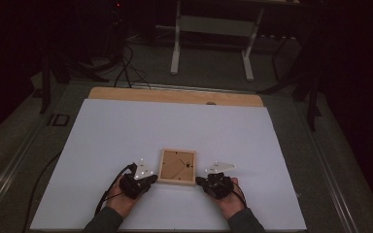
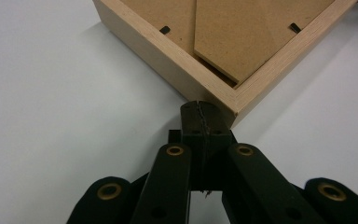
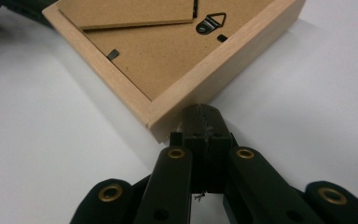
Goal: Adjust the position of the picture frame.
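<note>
Two hands enter at the near edge of the table (image 1: 102, 121), each holding a gripper. Between them lies the frame (image 1: 177, 166), face down on the white sheet, its brown backing board up, with a small metal hanger (image 3: 210, 22) and a fold-out stand (image 2: 242, 32). The left gripper (image 2: 200, 112) has its jaws pressed together, empty, the tips touching the frame's near left corner. The right gripper (image 3: 201, 116) is likewise closed on nothing, its tips against the near right corner. Beyond the table stand a white desk frame (image 1: 213, 29) and floor cables (image 1: 126, 68).
</note>
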`<state>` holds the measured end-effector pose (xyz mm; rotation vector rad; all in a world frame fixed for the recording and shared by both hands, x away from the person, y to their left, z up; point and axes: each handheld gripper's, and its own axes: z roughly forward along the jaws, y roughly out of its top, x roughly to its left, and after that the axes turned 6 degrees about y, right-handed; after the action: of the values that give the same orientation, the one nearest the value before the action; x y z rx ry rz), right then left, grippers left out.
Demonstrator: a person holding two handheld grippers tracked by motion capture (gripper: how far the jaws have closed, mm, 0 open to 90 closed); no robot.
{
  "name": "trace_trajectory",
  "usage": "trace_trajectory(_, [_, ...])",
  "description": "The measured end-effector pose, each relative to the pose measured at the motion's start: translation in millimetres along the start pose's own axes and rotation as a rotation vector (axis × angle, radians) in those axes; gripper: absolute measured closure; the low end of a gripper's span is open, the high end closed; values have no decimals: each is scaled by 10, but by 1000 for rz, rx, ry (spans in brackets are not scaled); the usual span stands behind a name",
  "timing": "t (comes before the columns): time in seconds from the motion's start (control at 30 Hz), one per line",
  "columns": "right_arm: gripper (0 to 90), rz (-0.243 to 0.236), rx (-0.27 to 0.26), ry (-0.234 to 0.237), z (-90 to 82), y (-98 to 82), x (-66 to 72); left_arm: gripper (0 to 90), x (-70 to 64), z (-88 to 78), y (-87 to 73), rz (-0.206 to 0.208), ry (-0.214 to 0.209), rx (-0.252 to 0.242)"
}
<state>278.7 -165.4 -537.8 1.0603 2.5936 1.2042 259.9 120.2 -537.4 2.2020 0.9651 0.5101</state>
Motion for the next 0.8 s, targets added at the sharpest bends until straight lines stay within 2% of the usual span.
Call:
trace_trajectory(0.5, [900, 29, -16, -3, 89, 100, -121, 900, 53, 40, 17, -21, 6, -9])
trace_trajectory(0.8, [900, 16, -8, 10, 121, 126, -92, 900, 101, 48, 12, -42, 30, -6])
